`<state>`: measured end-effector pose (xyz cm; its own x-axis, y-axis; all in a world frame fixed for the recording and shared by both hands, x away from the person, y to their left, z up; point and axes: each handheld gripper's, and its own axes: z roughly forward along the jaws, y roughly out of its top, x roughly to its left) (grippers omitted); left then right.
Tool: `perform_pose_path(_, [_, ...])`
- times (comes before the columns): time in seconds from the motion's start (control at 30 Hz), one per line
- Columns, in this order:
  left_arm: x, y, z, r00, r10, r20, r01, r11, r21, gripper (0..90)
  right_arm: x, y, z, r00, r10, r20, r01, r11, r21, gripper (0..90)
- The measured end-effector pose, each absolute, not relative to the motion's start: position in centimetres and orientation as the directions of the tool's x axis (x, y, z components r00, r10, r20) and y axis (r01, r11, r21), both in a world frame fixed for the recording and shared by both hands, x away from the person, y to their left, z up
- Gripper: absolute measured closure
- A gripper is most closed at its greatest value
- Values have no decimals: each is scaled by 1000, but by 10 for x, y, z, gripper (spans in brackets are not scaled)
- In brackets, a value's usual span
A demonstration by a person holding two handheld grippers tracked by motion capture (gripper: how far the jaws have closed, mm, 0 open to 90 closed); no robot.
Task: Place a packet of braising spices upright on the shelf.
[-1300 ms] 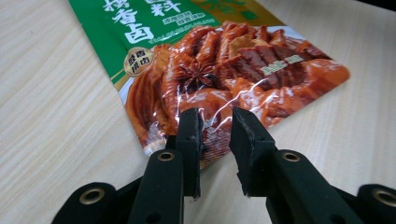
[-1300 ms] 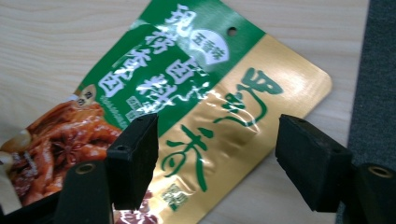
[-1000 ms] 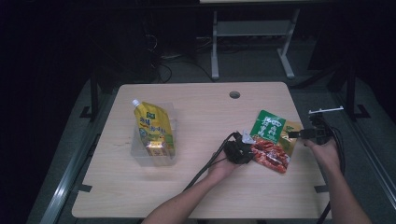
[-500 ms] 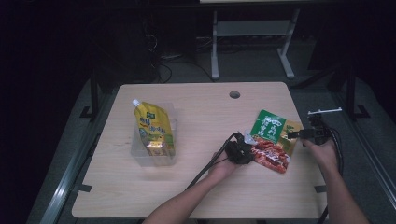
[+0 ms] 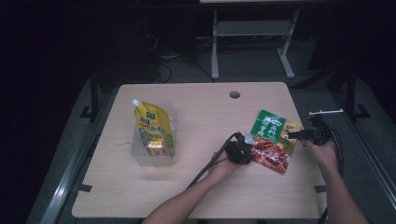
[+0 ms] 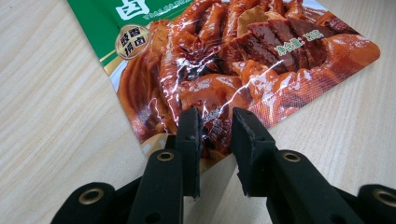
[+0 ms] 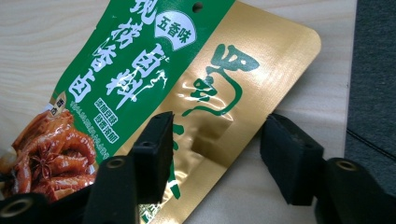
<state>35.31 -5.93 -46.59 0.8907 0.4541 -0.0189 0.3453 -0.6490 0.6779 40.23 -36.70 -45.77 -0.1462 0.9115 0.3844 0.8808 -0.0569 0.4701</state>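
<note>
Glossy foil pouch: green, gold and red flat snack packet [image 5: 272,141] lying flat near the right edge of the pale wooden table [image 5: 205,196], well apart from the yellow spouted refill pouch [image 5: 154,130] in its clear plastic tub [image 5: 140,156].
Left gripper [image 6: 215,133]: at the packet's red lower corner, black jaws drawn in close and pinching the crinkled edge there, corner foil bunched between the pads.
Right gripper [image 7: 217,140]: at the packet's gold side, jaws just been closing yet spread; the gold edge lies between them and the pads look clear of it.
Handling: looks light and floppy, slick film, lumpy filling; likely to sag and slide if held by one corner.
Where to hold: the flat sealed border of the packet, opposite edges, one gripper each.
Risk: foil slipping from the pads.
</note>
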Motion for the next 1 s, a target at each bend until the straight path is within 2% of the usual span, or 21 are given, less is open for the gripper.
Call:
perform_pose_path(0.1, [353,-59,-466,891,454,-19,345,-649,678,723,401,-371,-459,-148,898,415,887,-65,457,501])
perform_pose_path(0.37, [353,-61,-465,893,451,-11,340,-658,672,723,403,-367,-461,-185,871,456,894,-44,445,570])
perform_pose_path(0.47, [353,-61,-465,893,450,-11,341,-659,670,723,404,-363,-462,-213,859,465,893,-21,449,609])
perform_pose_path(0.77, [353,-63,-465,895,445,-12,338,-660,671,723,405,-360,-463,-222,850,478,903,-5,430,709])
perform_pose_path(0.87, [353,-65,-465,896,444,-12,336,-660,672,723,405,-358,-463,-218,849,481,903,-12,430,772])
perform_pose_path(0.97, [352,-65,-465,895,446,-16,339,-657,673,719,404,-357,-461,-240,854,461,896,13,444,890])
perform_pose_path(1.0, [352,-65,-465,895,446,-14,338,-657,674,717,404,-356,-460,-249,854,456,893,21,449,893])
